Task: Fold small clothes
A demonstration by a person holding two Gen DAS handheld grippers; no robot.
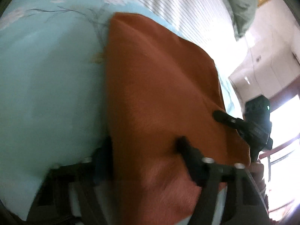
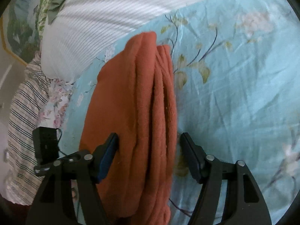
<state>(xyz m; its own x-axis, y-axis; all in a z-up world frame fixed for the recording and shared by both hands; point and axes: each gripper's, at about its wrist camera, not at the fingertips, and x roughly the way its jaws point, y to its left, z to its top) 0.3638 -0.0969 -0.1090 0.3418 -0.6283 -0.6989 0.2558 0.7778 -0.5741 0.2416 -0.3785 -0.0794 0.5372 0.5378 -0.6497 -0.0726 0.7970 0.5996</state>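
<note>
- The orange cloth (image 2: 135, 116) lay folded in several layers on the light blue flowered bedsheet (image 2: 234, 93), its stacked folded edges running away from the right wrist camera.
- The right gripper (image 2: 148, 150) stood wide, one finger on each side of the folded bundle. The left pad touched or nearly touched the side of the cloth, while the right pad stood just clear of it, with a strip of sheet showing between.
- In the left wrist view the same cloth (image 1: 159, 93) filled the middle of the picture as a broad, smooth orange face, with the blue sheet (image 1: 46, 84) to its left.
- The left gripper (image 1: 144, 146) had the cloth between its fingers: one finger showed dark at the cloth's left edge, the other lay over the orange face. The picture was blurred there, so I cannot tell whether the jaws were pressed onto the fabric or only set around it.
- The right gripper (image 1: 225, 119) showed in the left wrist view too, at the cloth's right edge, one black finger lying on the orange fabric.
- A white ribbed blanket (image 2: 93, 24) lay across the far part of the bed, beyond the cloth.
- A green pillow (image 1: 240, 5) sat past the blanket.
- A striped cloth (image 2: 24, 131) hung at the left side of the bed in the right wrist view.
- A small black box (image 2: 46, 144) with a thin wire sat near the left finger of the right gripper.
</note>
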